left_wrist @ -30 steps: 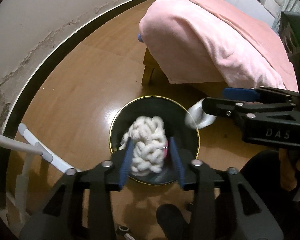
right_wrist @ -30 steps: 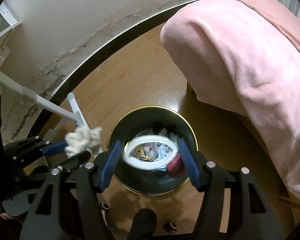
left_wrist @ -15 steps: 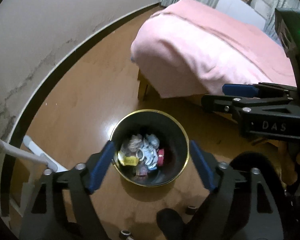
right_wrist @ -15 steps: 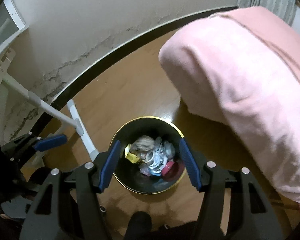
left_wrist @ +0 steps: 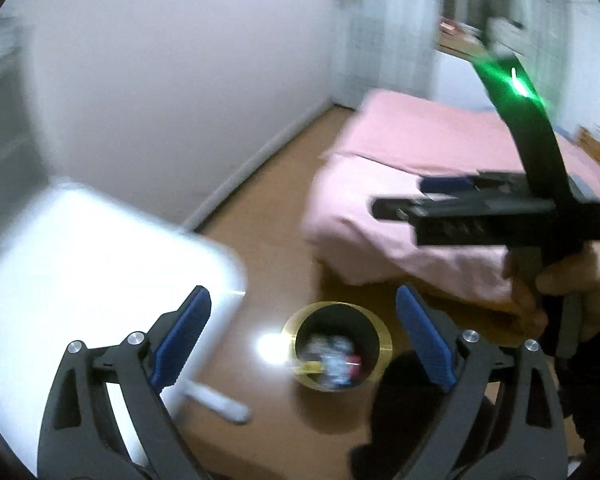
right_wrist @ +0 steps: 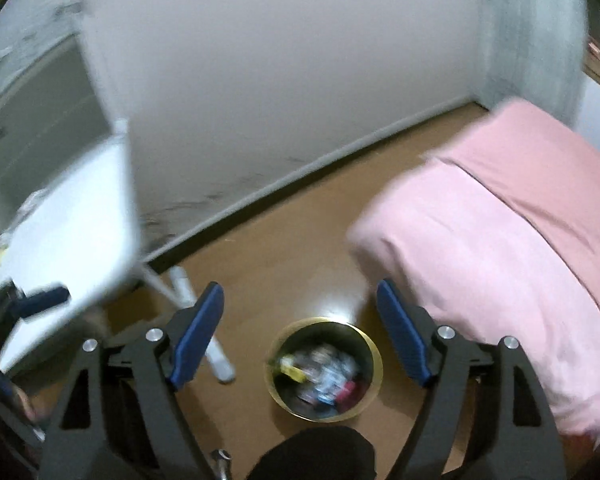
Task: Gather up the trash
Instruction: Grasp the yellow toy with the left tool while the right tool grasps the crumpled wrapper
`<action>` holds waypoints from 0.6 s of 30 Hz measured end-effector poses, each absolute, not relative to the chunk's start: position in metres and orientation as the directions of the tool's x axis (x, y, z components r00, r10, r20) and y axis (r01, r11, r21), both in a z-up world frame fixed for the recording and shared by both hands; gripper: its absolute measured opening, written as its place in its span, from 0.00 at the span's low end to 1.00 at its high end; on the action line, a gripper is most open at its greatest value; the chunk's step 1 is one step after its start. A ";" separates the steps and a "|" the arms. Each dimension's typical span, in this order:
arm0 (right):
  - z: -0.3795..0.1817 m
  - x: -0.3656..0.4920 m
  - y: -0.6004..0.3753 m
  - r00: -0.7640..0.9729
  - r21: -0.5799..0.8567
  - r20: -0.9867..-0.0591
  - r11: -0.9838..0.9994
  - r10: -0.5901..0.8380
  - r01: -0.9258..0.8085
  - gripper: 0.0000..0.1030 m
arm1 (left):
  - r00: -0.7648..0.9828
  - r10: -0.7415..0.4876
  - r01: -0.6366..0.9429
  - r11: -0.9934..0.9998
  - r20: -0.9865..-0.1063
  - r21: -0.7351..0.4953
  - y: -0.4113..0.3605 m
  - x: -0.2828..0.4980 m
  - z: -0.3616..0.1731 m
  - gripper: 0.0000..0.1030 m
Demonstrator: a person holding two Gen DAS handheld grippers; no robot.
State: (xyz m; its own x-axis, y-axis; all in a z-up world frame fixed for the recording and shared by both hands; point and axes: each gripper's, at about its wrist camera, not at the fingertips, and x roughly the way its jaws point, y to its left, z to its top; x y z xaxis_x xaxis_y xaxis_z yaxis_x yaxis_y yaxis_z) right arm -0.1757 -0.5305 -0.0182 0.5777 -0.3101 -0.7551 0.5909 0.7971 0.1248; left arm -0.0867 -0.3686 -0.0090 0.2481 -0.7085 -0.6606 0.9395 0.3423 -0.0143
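Observation:
The black bin with a gold rim [left_wrist: 384,344] stands on the wooden floor, far below both grippers, with mixed trash [left_wrist: 332,360] inside. My left gripper [left_wrist: 304,336] hangs high above it; its jaws are opening and nothing is between them. My right gripper [right_wrist: 300,328] is also high over the bin [right_wrist: 374,356] and its trash [right_wrist: 320,372], its jaws opening and empty. In the left wrist view the right gripper [left_wrist: 404,196] shows side-on at the right, held by a hand [left_wrist: 540,292]. Both views are motion-blurred.
A white table [left_wrist: 80,260] stands at the left, its top [right_wrist: 68,220] and a leg [right_wrist: 220,360] near the bin. A bed under a pink blanket [right_wrist: 500,220] fills the right. A grey wall runs behind. Something dark [right_wrist: 316,452] is at the bottom edge.
The white knotted rope left the left gripper and the white ring left the right one, both over the bin. Both grippers then rose well above it, tilted up, and their jaws widened.

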 end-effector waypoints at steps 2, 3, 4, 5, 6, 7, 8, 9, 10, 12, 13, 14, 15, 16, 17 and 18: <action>-0.009 -0.139 -0.503 0.621 0.139 -0.743 0.849 -0.251 0.510 0.74 | 0.358 -0.676 0.893 0.450 -0.644 0.023 -0.330 -0.054 0.005 0.89; -0.005 -0.112 -0.482 0.642 0.147 -0.738 0.880 -0.206 0.451 0.74 | 0.428 -0.640 0.850 0.526 -0.638 0.042 -0.305 -0.030 0.010 0.89; -0.003 -0.095 -0.469 0.652 0.149 -0.736 0.897 -0.181 0.417 0.74 | 0.481 -0.600 0.806 0.590 -0.639 0.053 -0.284 -0.010 0.012 0.89; -0.002 -0.078 -0.455 0.661 0.152 -0.735 0.914 -0.151 0.377 0.74 | 0.540 -0.536 0.740 0.669 -0.649 0.064 -0.255 0.019 0.012 0.89; 0.000 -0.056 -0.437 0.670 0.155 -0.733 0.932 -0.114 0.327 0.74 | 0.573 -0.487 0.692 0.719 -0.659 0.070 -0.233 0.039 0.011 0.89; 0.002 -0.035 -0.418 0.677 0.156 -0.732 0.947 -0.079 0.279 0.74 | 0.604 -0.432 0.636 0.767 -0.670 0.079 -0.209 0.061 0.009 0.89; 0.003 -0.018 -0.402 0.681 0.156 -0.730 0.958 -0.052 0.241 0.74 | 0.634 -0.368 0.573 0.814 -0.680 0.093 -0.184 0.083 0.007 0.89; 0.003 0.007 -0.380 0.683 0.154 -0.731 0.970 -0.016 0.187 0.74 | 0.659 -0.311 0.506 0.857 -0.685 0.098 -0.156 0.105 0.005 0.89; 0.005 0.023 -0.366 0.681 0.153 -0.732 0.976 0.006 0.157 0.74 | 0.671 -0.275 0.460 0.883 -0.688 0.096 -0.134 0.121 0.004 0.89; 0.006 0.059 -0.335 0.678 0.157 -0.733 0.984 0.062 0.080 0.74 | 0.676 -0.210 0.370 0.926 -0.706 0.079 -0.092 0.155 -0.003 0.89; 0.006 0.078 -0.319 0.673 0.160 -0.734 0.986 0.093 0.038 0.74 | 0.673 -0.190 0.340 0.938 -0.715 0.072 -0.078 0.167 -0.006 0.89; 0.005 0.092 -0.307 0.668 0.163 -0.735 0.987 0.116 0.009 0.74 | 0.664 -0.178 0.316 0.947 -0.726 0.057 -0.064 0.180 -0.011 0.89; 0.005 0.109 -0.293 0.661 0.169 -0.737 0.985 0.142 -0.024 0.74 | 0.655 -0.182 0.311 0.949 -0.733 0.042 -0.053 0.190 -0.015 0.89; 0.004 0.125 -0.280 0.650 0.175 -0.742 0.983 0.165 -0.049 0.74 | 0.643 -0.189 0.315 0.949 -0.743 0.031 -0.045 0.199 -0.021 0.89; 0.003 0.136 -0.270 0.642 0.180 -0.745 0.981 0.180 -0.066 0.74 | 0.633 -0.187 0.316 0.948 -0.751 0.030 -0.043 0.205 -0.026 0.89; 0.003 0.148 -0.259 0.634 0.187 -0.748 0.979 0.197 -0.084 0.74 | 0.622 -0.194 0.324 0.946 -0.759 0.024 -0.040 0.213 -0.030 0.89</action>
